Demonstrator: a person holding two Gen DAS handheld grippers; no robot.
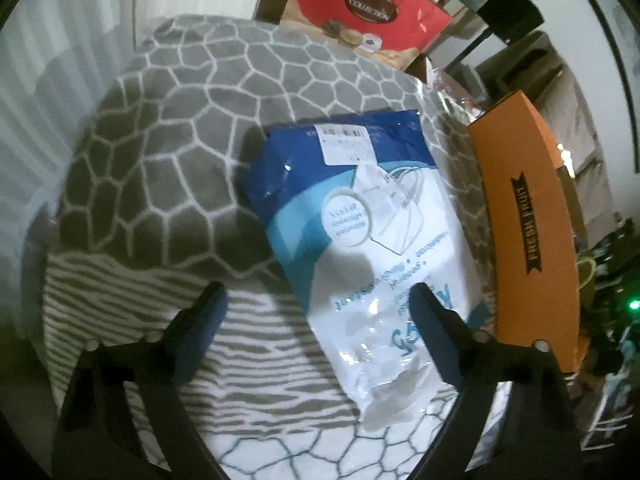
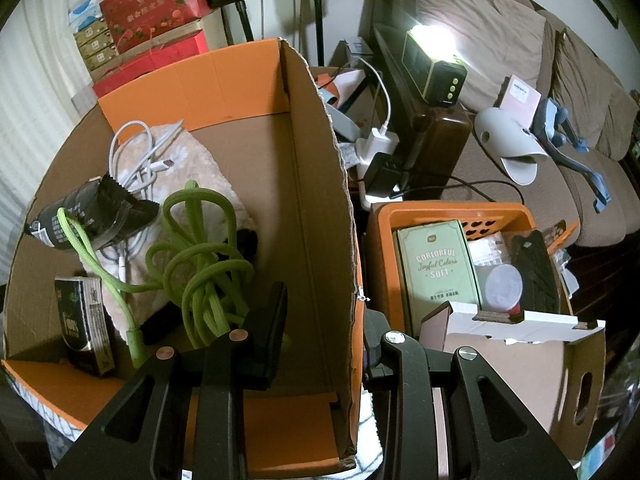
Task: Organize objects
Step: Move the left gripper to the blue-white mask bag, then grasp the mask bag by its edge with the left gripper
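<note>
In the left wrist view a blue and white plastic package (image 1: 360, 232) lies on a grey patterned blanket (image 1: 168, 152). My left gripper (image 1: 316, 304) is open above the package's near end, one finger on each side, not touching. An orange box (image 1: 528, 216) marked "Fresh Fruit" stands to its right. In the right wrist view the same orange box (image 2: 224, 80) is open and holds a green rope (image 2: 200, 264), white cables (image 2: 136, 160), a dark pouch (image 2: 92, 216) and a small dark carton (image 2: 84, 324). My right gripper (image 2: 324, 336) straddles the box's right wall (image 2: 320, 208), which stands between its fingers.
An orange crate (image 2: 452, 216) right of the box holds a green "Colorful" box (image 2: 436, 268), a plastic cup (image 2: 504, 284) and a dark item. A white cardboard piece (image 2: 520, 320) leans in front. A sofa (image 2: 560, 120) with a slipper stands behind. Red gift boxes (image 1: 360, 4) are stacked at the back.
</note>
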